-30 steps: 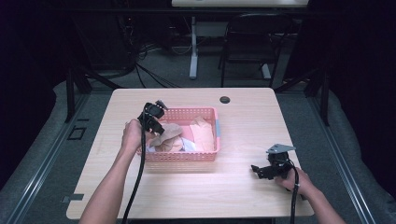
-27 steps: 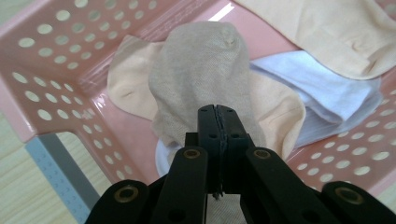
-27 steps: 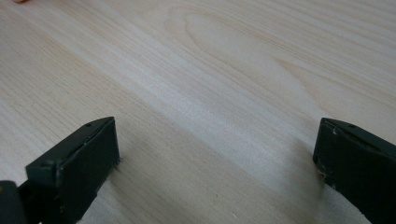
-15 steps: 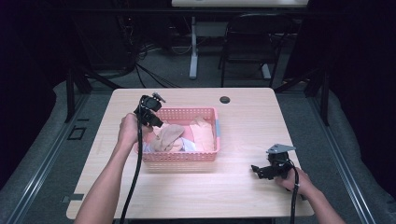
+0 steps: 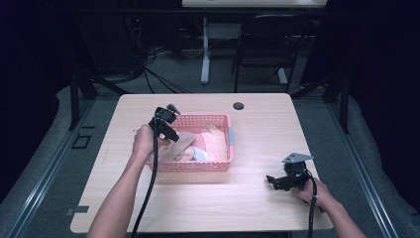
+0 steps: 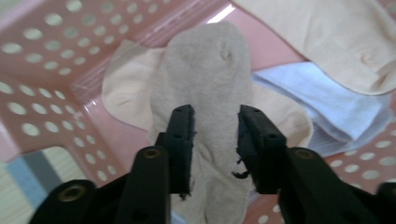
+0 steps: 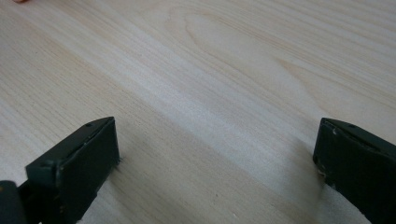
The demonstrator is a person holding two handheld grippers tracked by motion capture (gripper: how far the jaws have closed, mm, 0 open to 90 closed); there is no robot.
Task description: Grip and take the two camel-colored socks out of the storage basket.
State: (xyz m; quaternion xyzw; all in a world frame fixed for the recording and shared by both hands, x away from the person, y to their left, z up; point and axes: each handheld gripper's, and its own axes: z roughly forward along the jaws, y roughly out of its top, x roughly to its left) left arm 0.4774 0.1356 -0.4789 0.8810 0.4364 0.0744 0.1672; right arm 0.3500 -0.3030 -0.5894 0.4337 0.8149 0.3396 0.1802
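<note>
A pink perforated basket (image 5: 198,166) stands mid-table with several socks and cloths in it. My left gripper (image 5: 172,135) hangs over the basket's left end and points down into it. Its jaws have just been opening. In the left gripper view a grey-beige sock (image 6: 210,79) runs through the gap of the left gripper (image 6: 215,114), and the pads stand clear of it. The sock rests on a cream cloth (image 6: 126,93) against the basket wall (image 6: 42,56). My right gripper (image 5: 271,179) lies low on the table at the right, open wide, and in the right gripper view the right gripper (image 7: 217,135) has bare wood between its fingers.
A larger cream sock (image 6: 336,37) and a white-blue folded cloth (image 6: 327,102) lie in the basket's right part. A small black round object (image 5: 238,105) sits near the table's far edge. A chair (image 5: 262,44) and cables stand beyond the table.
The left gripper came back down toward the basket and its jaws parted, letting the beige sock settle in the basket. The right gripper has not moved.
</note>
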